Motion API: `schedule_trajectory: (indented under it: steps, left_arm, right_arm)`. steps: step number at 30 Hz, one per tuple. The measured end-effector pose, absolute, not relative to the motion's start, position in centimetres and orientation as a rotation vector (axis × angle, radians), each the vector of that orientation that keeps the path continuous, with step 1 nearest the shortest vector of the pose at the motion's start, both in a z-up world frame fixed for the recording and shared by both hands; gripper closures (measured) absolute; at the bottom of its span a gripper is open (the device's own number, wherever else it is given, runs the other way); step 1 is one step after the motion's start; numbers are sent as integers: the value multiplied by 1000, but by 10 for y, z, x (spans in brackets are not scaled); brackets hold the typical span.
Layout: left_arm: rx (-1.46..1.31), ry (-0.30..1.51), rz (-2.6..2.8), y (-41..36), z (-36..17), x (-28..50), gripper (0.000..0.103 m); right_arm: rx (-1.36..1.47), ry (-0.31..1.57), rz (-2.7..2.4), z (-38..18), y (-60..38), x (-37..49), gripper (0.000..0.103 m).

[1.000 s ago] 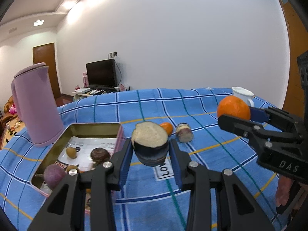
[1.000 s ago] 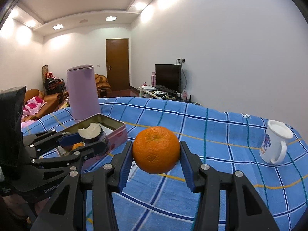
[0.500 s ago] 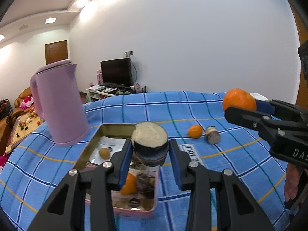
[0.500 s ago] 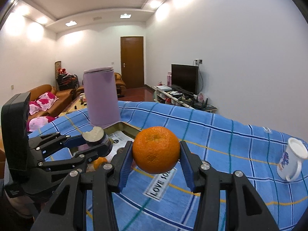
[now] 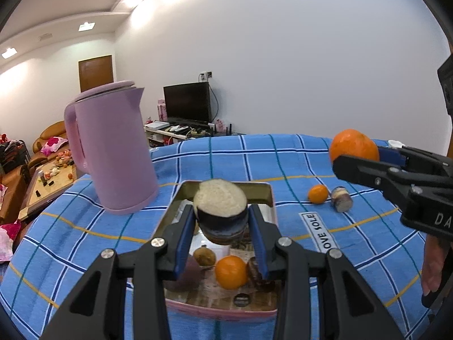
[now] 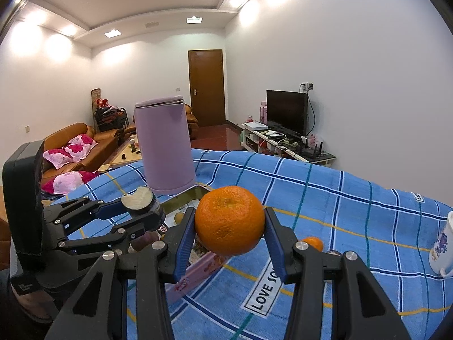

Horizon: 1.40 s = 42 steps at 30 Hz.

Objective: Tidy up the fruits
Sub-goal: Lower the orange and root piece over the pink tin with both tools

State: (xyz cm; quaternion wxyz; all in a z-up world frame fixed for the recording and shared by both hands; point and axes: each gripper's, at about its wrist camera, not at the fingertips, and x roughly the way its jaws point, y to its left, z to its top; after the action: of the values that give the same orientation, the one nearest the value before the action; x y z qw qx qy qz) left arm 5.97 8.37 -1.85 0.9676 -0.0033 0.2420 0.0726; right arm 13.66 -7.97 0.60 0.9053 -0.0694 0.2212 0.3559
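My left gripper [image 5: 222, 240] is shut on a cut eggplant piece [image 5: 220, 212], dark-skinned with a pale cut face, held above the open metal tin [image 5: 226, 188]. The tin holds a small orange [image 5: 230, 271], a brown fruit [image 5: 204, 256] and dark fruits. My right gripper [image 6: 229, 240] is shut on a large orange [image 6: 229, 220], held above the cloth to the right of the tin [image 6: 187, 197]. In the left wrist view the large orange [image 5: 353, 145] shows at the right. A small orange [image 5: 318, 194] and another cut piece [image 5: 342, 202] lie on the cloth.
A tall pink kettle [image 5: 111, 153] stands just left of the tin. A white mug [image 6: 441, 245] stands at the right of the blue checked tablecloth [image 5: 283, 164]. Beyond the table are a TV stand, sofa and low table.
My left gripper has moved left with the eggplant piece, from beside the tin to above it. My right gripper has followed left with the large orange.
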Motion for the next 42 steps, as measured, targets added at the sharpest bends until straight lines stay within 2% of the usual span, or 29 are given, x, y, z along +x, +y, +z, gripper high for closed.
schedule_trajectory:
  steps: [16, 27, 42]
  left_arm:
    - [-15, 534, 172, 113, -17, 77, 63]
    - [-67, 633, 157, 146, -31, 108, 63]
    - [-49, 675, 142, 142, -43, 124, 63]
  right_arm:
    - [-164, 478, 762, 5, -48, 149, 54]
    - [-174, 554, 785, -22, -15, 167, 54]
    - [-198, 613, 803, -44, 4, 172, 54]
